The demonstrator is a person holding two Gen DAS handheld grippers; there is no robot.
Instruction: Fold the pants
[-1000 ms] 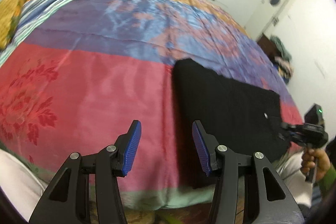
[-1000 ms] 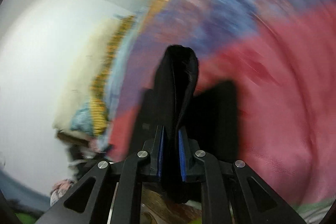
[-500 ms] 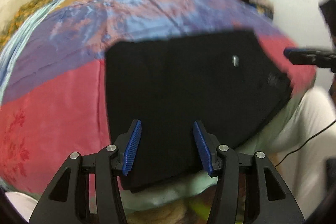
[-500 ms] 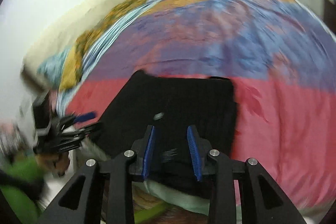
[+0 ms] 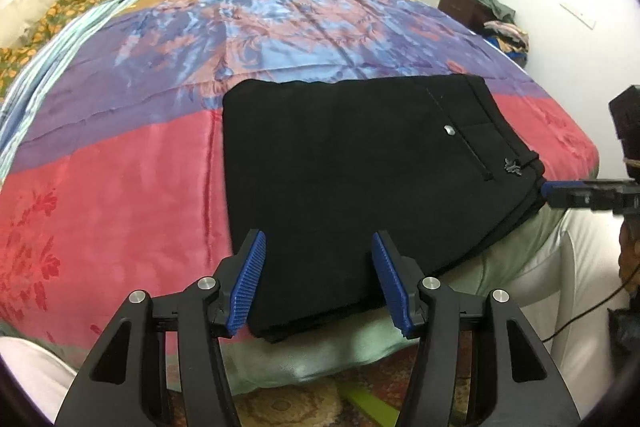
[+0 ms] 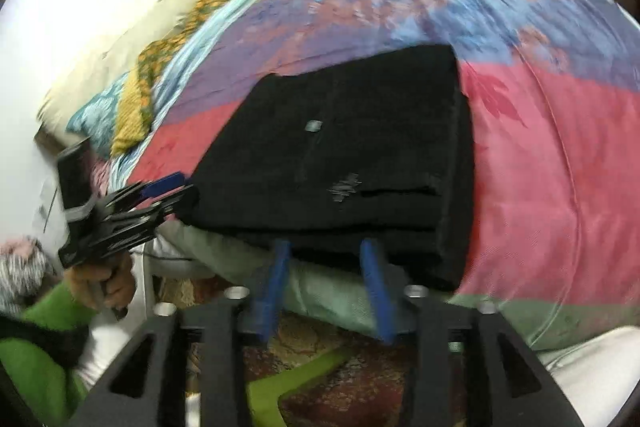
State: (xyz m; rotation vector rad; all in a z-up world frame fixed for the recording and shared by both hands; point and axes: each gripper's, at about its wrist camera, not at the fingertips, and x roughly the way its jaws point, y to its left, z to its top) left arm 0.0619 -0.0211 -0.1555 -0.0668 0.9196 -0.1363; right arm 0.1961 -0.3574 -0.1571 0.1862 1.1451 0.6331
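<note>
Fingers first: on my left gripper (image 5: 318,277) the blue ribbed pads (image 5: 250,283) stand wide apart, nothing between them, hovering just off the near edge of the bed. On my right gripper (image 6: 326,289) the blue pads (image 6: 374,287) are parted too and hold nothing; that view is smeared with blur, so fine detail is lost there.

The black pants (image 5: 360,171) lie folded into a flat stacked rectangle on the pink band of the bedspread (image 5: 120,167), right at the near edge of the bed, with their near corner hanging slightly over the pale green hem (image 5: 320,351). I can see a small silver button (image 5: 450,130) beside a pocket slit, and a little grey emblem (image 5: 513,167) near the waistband end. From the right wrist the same pants (image 6: 340,155) show layered edges facing me, with my fingertips just below that edge and no contact that I can make out.

In the left view my right gripper (image 5: 560,189) comes in from the side, its blue tip just beside the waistband corner; I can't tell whether it touches. In the right view my left gripper (image 6: 160,195) sits at the pants' far-left corner, held by a hand (image 6: 106,279) with a green sleeve (image 6: 36,343). A patterned rug (image 6: 352,387) shows below the bed.
</note>
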